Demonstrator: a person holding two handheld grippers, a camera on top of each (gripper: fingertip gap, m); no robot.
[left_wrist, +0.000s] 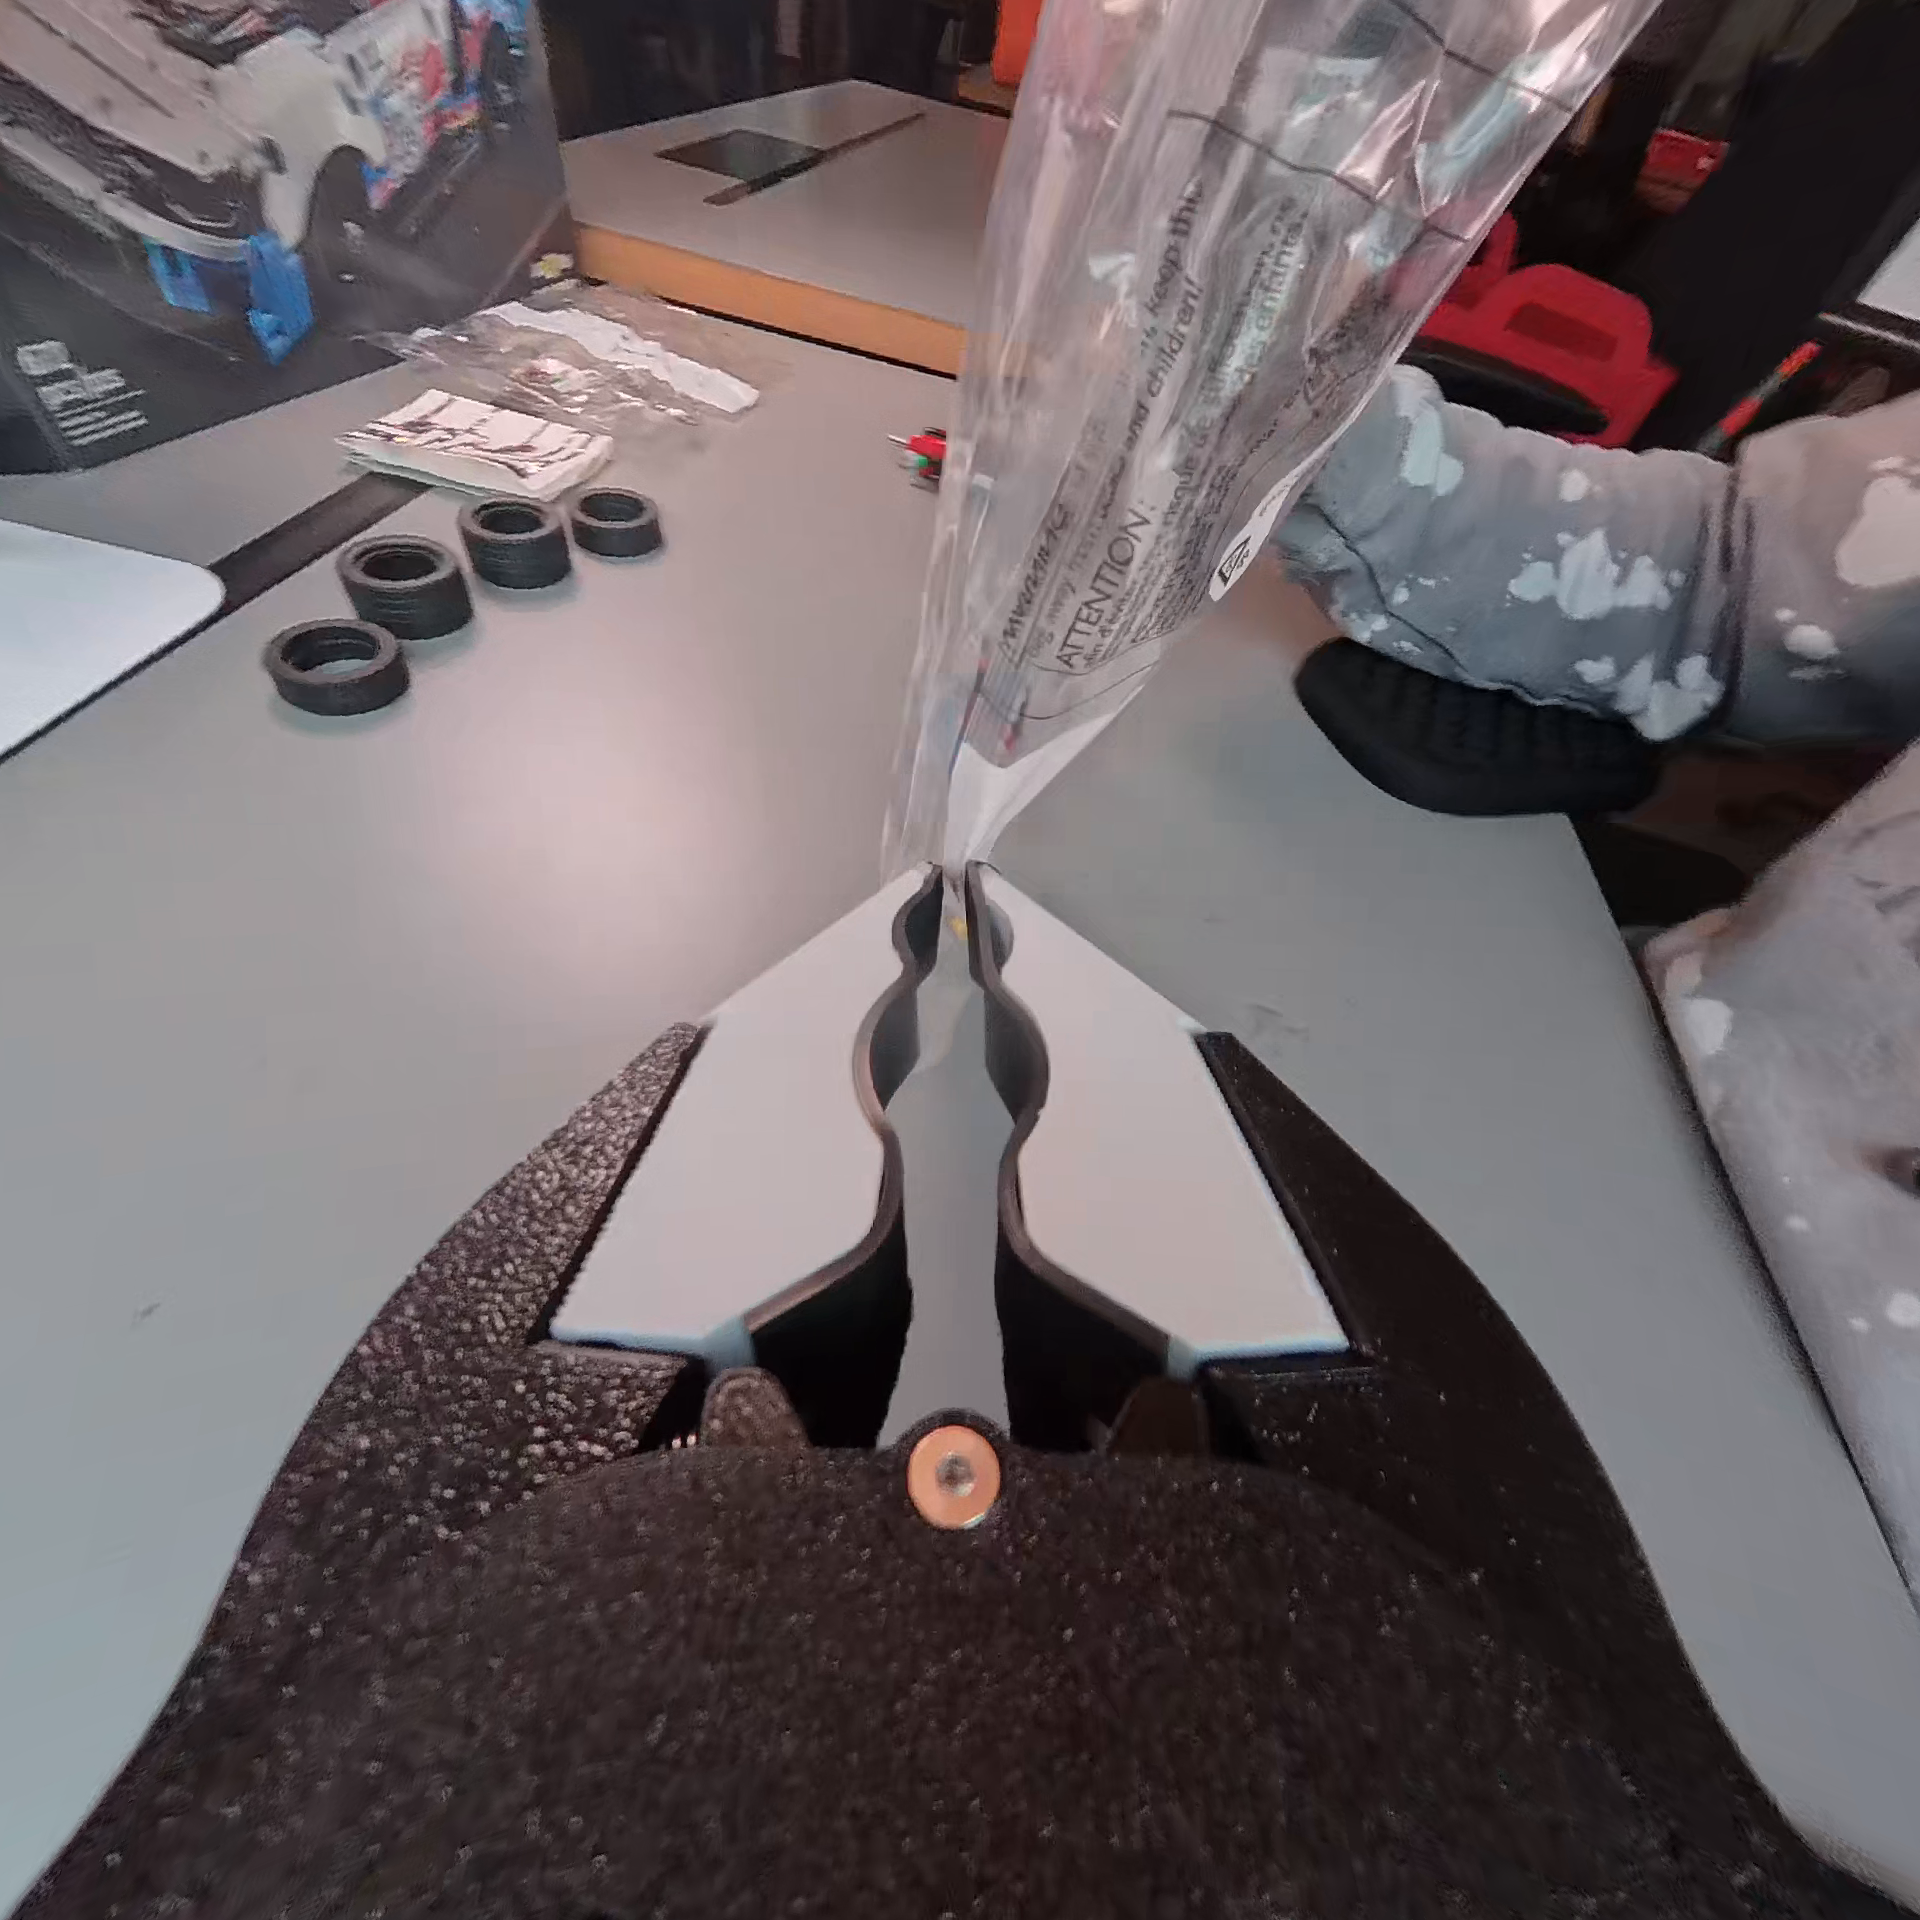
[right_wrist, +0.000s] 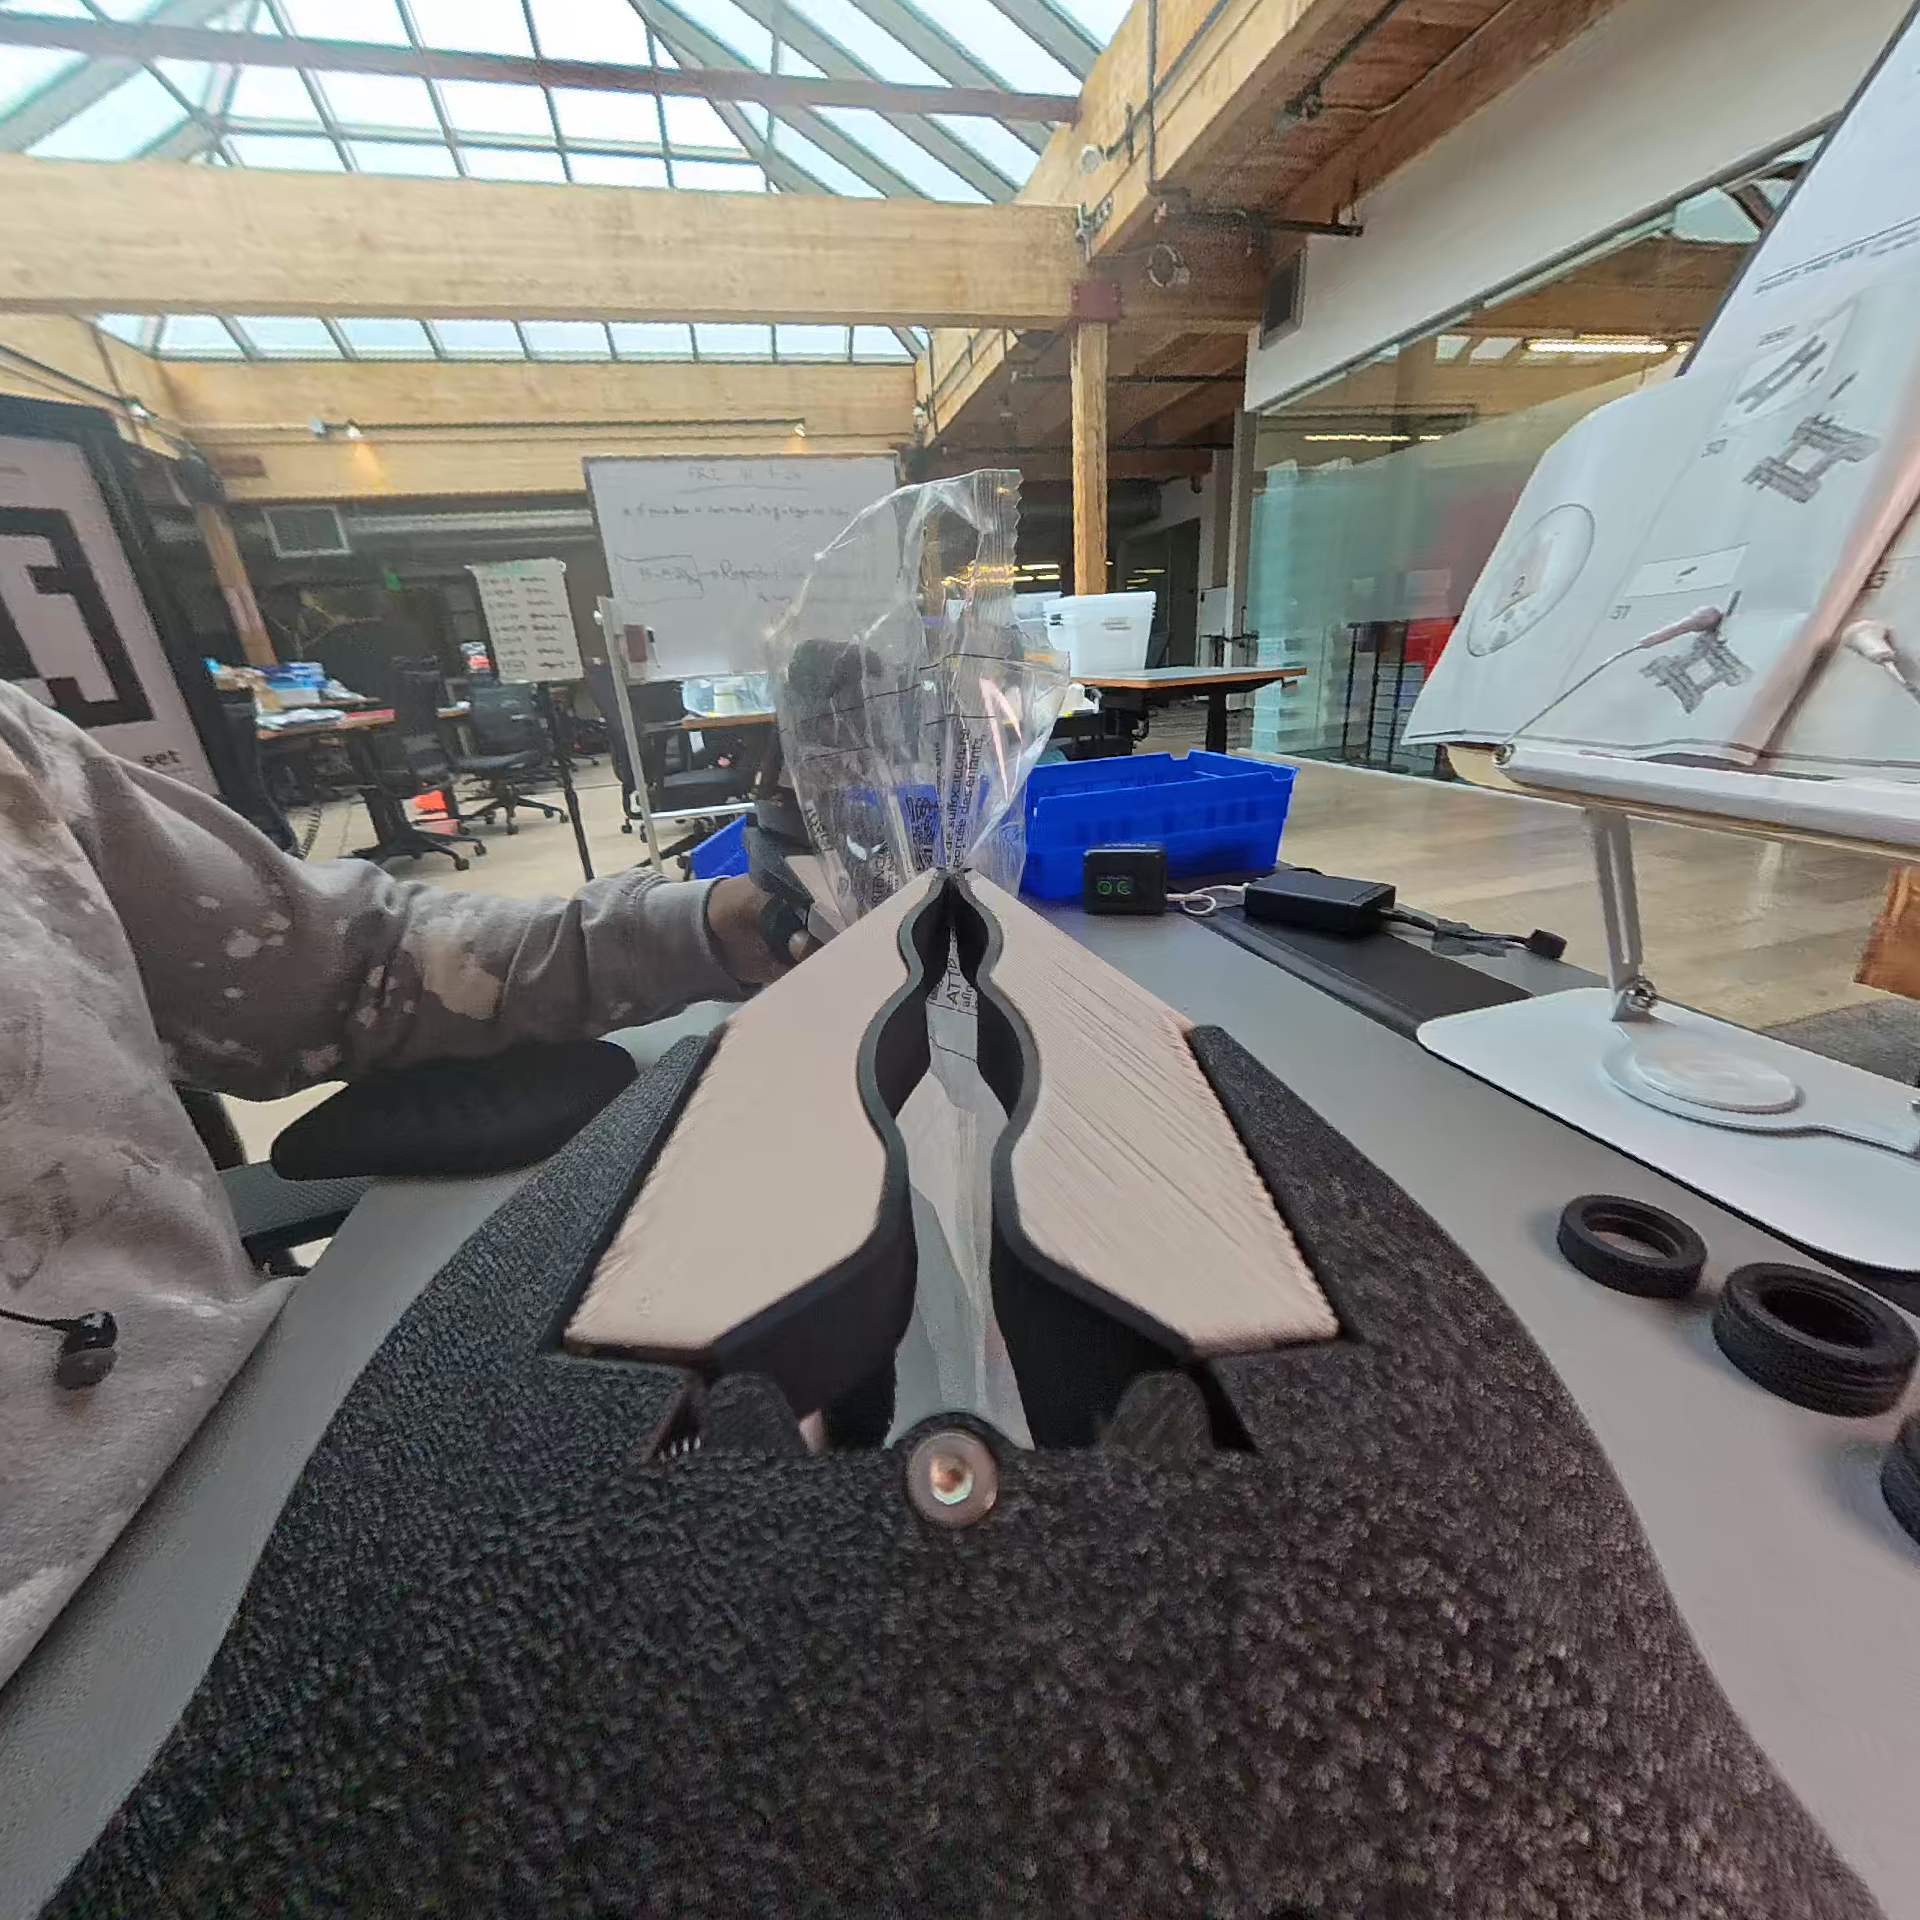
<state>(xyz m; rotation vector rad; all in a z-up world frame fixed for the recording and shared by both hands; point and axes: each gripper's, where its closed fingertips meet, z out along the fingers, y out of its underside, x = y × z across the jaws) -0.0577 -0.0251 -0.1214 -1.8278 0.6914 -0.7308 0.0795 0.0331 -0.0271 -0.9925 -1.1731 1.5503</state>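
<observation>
- Gripping was noted at both ends of a clear plastic bag (left_wrist: 1195, 416): the left gripper (left_wrist: 954, 873) had its jaws closed on one twisted corner, pinched right at the tips.
- From those tips the bag was stretched up and away to the right, past a mottled grey sleeve (left_wrist: 1507, 540).
- The right gripper (right_wrist: 951, 883) was likewise shut on the film; a strip of bag was trapped between the jaws and the rest fanned out above the tips.
- Contents of the bag could not be made out.
- Four black tyres (left_wrist: 405, 587) were recorded on the grey table (left_wrist: 520, 935), ahead and left of the left jaws, with a printed box (left_wrist: 208, 208) beyond.
- An open booklet on a stand (right_wrist: 1714, 582) was seen right of the right jaws, and blue bins (right_wrist: 1153, 821) just beyond the tips.
</observation>
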